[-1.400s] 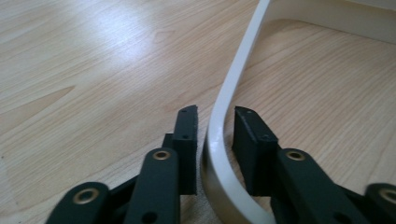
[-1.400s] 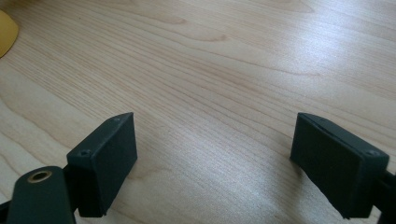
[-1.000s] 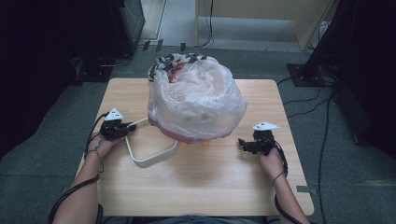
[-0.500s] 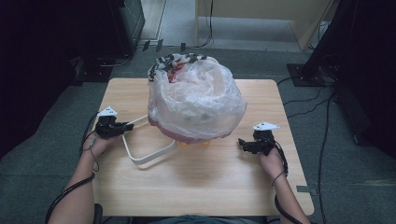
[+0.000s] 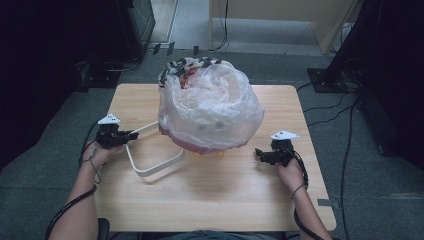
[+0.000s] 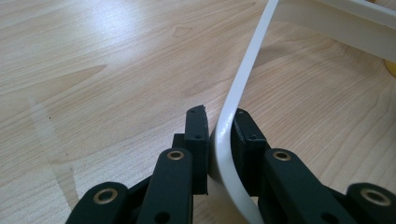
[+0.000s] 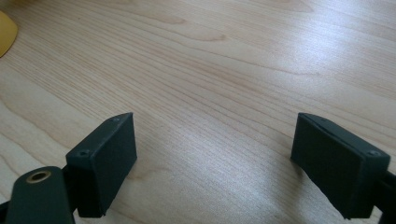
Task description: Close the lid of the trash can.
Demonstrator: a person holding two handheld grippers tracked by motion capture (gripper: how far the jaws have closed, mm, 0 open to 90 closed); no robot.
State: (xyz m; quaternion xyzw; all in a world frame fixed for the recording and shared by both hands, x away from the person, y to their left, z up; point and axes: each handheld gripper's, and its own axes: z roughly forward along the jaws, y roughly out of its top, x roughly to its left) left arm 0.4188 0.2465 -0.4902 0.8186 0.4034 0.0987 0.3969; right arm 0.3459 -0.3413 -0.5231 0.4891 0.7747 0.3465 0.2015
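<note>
**A:** Handle first: the white basket handle [image 5: 150, 165] lies folded down on the wooden table [image 5: 210, 210], looping toward the left edge and the near side. Where is it held?

**B:** At its left bend. The left gripper [image 5: 131, 135] is clamped on the strip; in the left gripper view the white band [image 6: 236, 98] runs between the two black pads [image 6: 196, 135], pinched tight, with the rest of the loop crossing the top right.

**A:** And the basket itself?

**B:** It sits near the middle of the table, toward the far edge, under a clear plastic bag [image 5: 212, 107] that bulges over it. I can make out a pinkish rim low down and something red and dark at the far top, but what is inside I cannot tell. Two small yellow bits [image 5: 207, 153] show just under its near side.

**A:** The other hand?

**B:** The right gripper [image 5: 259, 152] rests near the right edge, well apart from the bag. Its jaws stand wide, with bare wood between them in the right gripper view, and a yellow sliver [image 7: 7, 32] in the top left corner.

**A:** So how far along?

**B:** Early, I'd judge. The handle is gripped, but it isn't raised and the basket isn't lifted. The bag is untouched. Swinging the handle up and steadying the load look left to do.
</note>
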